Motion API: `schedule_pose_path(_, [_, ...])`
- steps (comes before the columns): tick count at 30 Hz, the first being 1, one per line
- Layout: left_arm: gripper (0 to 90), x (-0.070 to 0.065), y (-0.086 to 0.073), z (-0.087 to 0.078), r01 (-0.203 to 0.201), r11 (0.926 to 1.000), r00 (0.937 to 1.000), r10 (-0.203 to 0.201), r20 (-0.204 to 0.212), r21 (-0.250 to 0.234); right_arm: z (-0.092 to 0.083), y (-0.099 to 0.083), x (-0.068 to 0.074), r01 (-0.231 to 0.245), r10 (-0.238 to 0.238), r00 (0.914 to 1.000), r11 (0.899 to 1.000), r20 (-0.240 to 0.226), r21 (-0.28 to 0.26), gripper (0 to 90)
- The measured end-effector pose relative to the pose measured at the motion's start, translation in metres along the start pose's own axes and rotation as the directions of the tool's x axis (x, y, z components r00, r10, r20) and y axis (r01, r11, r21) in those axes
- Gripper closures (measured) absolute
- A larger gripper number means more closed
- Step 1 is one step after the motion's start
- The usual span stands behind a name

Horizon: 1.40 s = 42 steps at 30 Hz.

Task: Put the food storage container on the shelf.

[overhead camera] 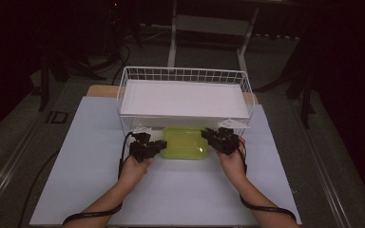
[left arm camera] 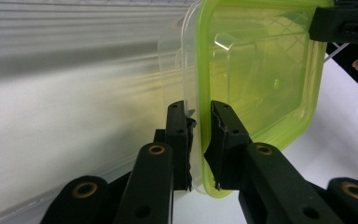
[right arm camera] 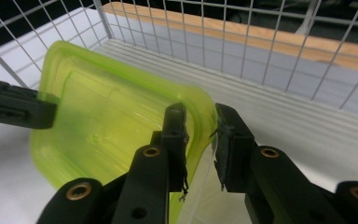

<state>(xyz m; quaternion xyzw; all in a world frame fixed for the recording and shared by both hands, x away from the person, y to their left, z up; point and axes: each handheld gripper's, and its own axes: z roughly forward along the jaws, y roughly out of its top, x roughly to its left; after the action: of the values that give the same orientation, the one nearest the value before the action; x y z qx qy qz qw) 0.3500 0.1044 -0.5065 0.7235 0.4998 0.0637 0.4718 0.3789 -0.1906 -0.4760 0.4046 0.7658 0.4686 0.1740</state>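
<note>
Box: a clear plastic box (overhead camera: 185, 142) with a yellow-green lid (left arm camera: 256, 70) lies on the white table (overhead camera: 90, 180), just in front of the wire basket (overhead camera: 185, 76).
Box contents: nothing can be made out through the lid or the clear wall in either gripper view.
Basket: white wire walls all round, a white ribbed floor (right arm camera: 279, 107) inside, with nothing lying on it.
Long axis: the box is oblong and lies flat, lid up, its long side running left to right, parallel to the basket's front wall.
Left claw (overhead camera: 158, 147): at the box's left short end; in the left gripper view its two jaws are pinched on the rim, one pad against the clear wall, the other on the green lid edge.
Right claw (overhead camera: 209, 137): at the right short end; in the right gripper view its jaws straddle the lid's corner, one pad on the lid, the other standing a little off it, so a full pinch cannot be told.
Hands: the left hand (overhead camera: 135, 168) and the right hand (overhead camera: 233, 161) come in from the near edge.
Edges: the far long side of the box sits very near the basket's front wire.
Open room: bare table stretches toward the person and out to both sides of the box; the table's left and right edges are well apart from it.
</note>
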Motion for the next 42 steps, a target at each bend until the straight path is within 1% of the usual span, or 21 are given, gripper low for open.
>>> schedule_pose_path(2, [78.0, -0.001, 0.0, 0.001, -0.022, 0.9998, 0.9997, 0.022, -0.007, -0.002, 0.001, -0.003, 0.001, 0.031, -0.03, 0.9991, 0.999, 0.028, -0.014, 74.9])
schedule_pose_path(6, [75.9, -0.003, 0.0, 0.003, -0.027, 0.9992, 0.9992, 0.026, -0.032, -0.03, 0.004, -0.007, 0.003, 0.065, -0.061, 0.9944, 0.997, 0.086, -0.039, 74.8])
schedule_pose_path(8, [74.2, -0.003, 0.001, 0.004, -0.04, 0.9985, 0.9983, 0.038, -0.044, -0.037, 0.007, -0.007, 0.003, 0.066, -0.06, 0.9916, 0.997, 0.115, -0.045, 74.8])
schedule_pose_path(10, [72.4, -0.003, 0.002, 0.006, -0.04, 0.9981, 0.9979, 0.037, -0.053, -0.046, 0.01, -0.006, 0.002, 0.06, -0.054, 0.9901, 0.997, 0.13, -0.048, 74.1])
schedule_pose_path(13, [66.6, -0.005, 0.002, 0.009, -0.058, 0.9972, 0.9963, 0.054, -0.067, -0.047, 0.015, -0.007, 0.003, 0.069, -0.06, 0.9854, 0.996, 0.159, -0.049, 70.7])
schedule_pose_path(14, [64.8, -0.005, 0.002, 0.009, -0.058, 0.9972, 0.9963, 0.054, -0.067, -0.047, 0.015, -0.007, 0.003, 0.069, -0.06, 0.9854, 0.996, 0.159, -0.049, 70.7])
schedule_pose_path(15, [64.8, -0.007, 0.002, 0.011, -0.07, 0.996, 0.9947, 0.065, -0.08, -0.056, 0.016, -0.007, 0.004, 0.071, -0.062, 0.9847, 0.996, 0.163, -0.049, 68.4])
schedule_pose_path(16, [61.5, -0.007, 0.003, 0.012, -0.077, 0.9953, 0.9929, 0.071, -0.095, -0.058, 0.02, -0.01, 0.005, 0.081, -0.071, 0.9796, 0.996, 0.188, -0.048, 64.9])
schedule_pose_path(18, [55.6, -0.006, 0.004, 0.014, -0.078, 0.9954, 0.993, 0.072, -0.094, -0.056, 0.022, -0.013, 0.004, 0.086, -0.075, 0.9774, 0.995, 0.197, -0.047, 63.9])
schedule_pose_path(19, [54.0, -0.006, 0.004, 0.015, -0.075, 0.9951, 0.9937, 0.069, -0.088, -0.065, 0.023, -0.013, 0.005, 0.083, -0.072, 0.9784, 0.995, 0.194, -0.049, 63.6])
schedule_pose_path(21, [50.0, -0.006, 0.004, 0.017, -0.069, 0.9957, 0.9945, 0.064, -0.083, -0.061, 0.023, -0.013, 0.006, 0.081, -0.071, 0.9812, 0.995, 0.18, -0.05, 60.7])
schedule_pose_path(22, [49.6, -0.007, 0.004, 0.018, -0.074, 0.9953, 0.994, 0.069, -0.085, -0.063, 0.023, -0.013, 0.007, 0.088, -0.078, 0.9801, 0.995, 0.182, -0.048, 60.2])
schedule_pose_path(25, [47.4, -0.008, 0.006, 0.017, -0.087, 0.9942, 0.9935, 0.082, -0.079, -0.064, 0.02, -0.011, 0.009, 0.082, -0.071, 0.983, 0.995, 0.17, -0.059, 59.7])
schedule_pose_path(30, [44.9, -0.005, 0.008, 0.008, -0.064, 0.994, 0.9953, 0.057, -0.077, -0.089, 0.008, -0.008, 0.011, 0.066, -0.054, 0.987, 0.995, 0.151, -0.071, 59.7])
schedule_pose_path(32, [43.2, -0.004, 0.008, 0.003, -0.066, 0.9931, 0.9955, 0.06, -0.073, -0.096, 0.002, -0.008, 0.012, 0.041, -0.031, 0.9916, 0.996, 0.126, -0.077, 60.4])
schedule_pose_path(34, [42.2, -0.004, 0.007, -0.002, -0.064, 0.9915, 0.9965, 0.058, -0.061, -0.113, -0.004, -0.008, 0.017, 0.049, -0.041, 0.9933, 0.996, 0.109, -0.077, 61.4])
schedule_pose_path(35, [41.8, -0.003, 0.006, -0.005, -0.069, 0.9907, 0.9968, 0.064, -0.047, -0.118, -0.006, -0.009, 0.019, 0.051, -0.043, 0.9942, 0.996, 0.099, -0.078, 62.9])
schedule_pose_path(37, [41.7, -0.005, 0.004, -0.01, -0.087, 0.9888, 0.9956, 0.082, -0.047, -0.121, -0.011, -0.011, 0.024, 0.06, -0.054, 0.9954, 0.996, 0.08, -0.072, 64.5])
schedule_pose_path(40, [38.3, -0.007, 0.002, -0.018, -0.098, 0.9866, 0.995, 0.094, -0.035, -0.131, -0.014, -0.014, 0.033, 0.076, -0.073, 0.9961, 0.995, 0.051, -0.059, 71.1])
schedule_pose_path(41, [36.4, -0.007, 0.001, -0.021, -0.108, 0.9848, 0.9941, 0.107, -0.017, -0.136, -0.015, -0.015, 0.036, 0.086, -0.084, 0.9957, 0.995, 0.04, -0.056, 73.8])
schedule_pose_path(42, [34.0, -0.007, -0.001, -0.024, -0.133, 0.9824, 0.9905, 0.136, 0.019, -0.131, -0.015, -0.016, 0.038, 0.092, -0.091, 0.9955, 0.995, 0.025, -0.046, 77.0])
